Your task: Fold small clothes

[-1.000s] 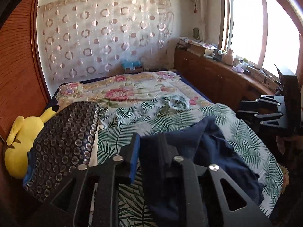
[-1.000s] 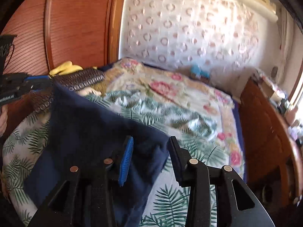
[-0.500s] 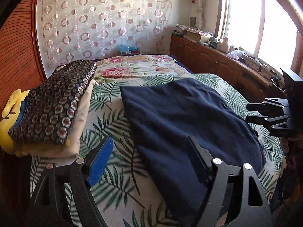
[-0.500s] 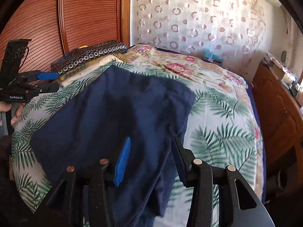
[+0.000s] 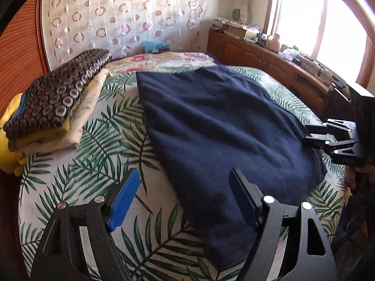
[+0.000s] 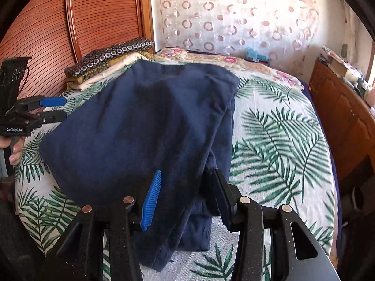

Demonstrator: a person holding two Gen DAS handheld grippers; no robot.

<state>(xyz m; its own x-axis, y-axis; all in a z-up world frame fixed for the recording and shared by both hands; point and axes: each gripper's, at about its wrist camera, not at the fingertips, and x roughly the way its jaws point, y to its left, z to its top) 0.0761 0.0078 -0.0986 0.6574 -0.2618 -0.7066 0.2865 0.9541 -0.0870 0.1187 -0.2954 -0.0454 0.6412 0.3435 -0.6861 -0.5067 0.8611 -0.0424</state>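
A dark navy garment (image 5: 225, 128) lies spread flat on the palm-leaf bedspread (image 5: 98, 145); it also shows in the right wrist view (image 6: 150, 128), with a folded lower layer sticking out at its near right edge. My left gripper (image 5: 185, 187) is open and empty, just above the garment's near left edge; it also shows in the right wrist view (image 6: 54, 109). My right gripper (image 6: 185, 187) is open over the garment's near edge, holding nothing; it shows at the garment's right side in the left wrist view (image 5: 314, 133).
A stack of folded clothes (image 5: 56, 103) topped by a dark circle-patterned piece sits at the left by the wooden headboard (image 6: 46, 35). A yellow plush (image 5: 7, 126) lies beside it. A wooden cabinet (image 5: 281, 70) runs along the right under the window.
Both grippers let go of the navy garment and opened. It went from held up and bunched to lying flat on the bed. Both grippers pulled back toward the near edge.
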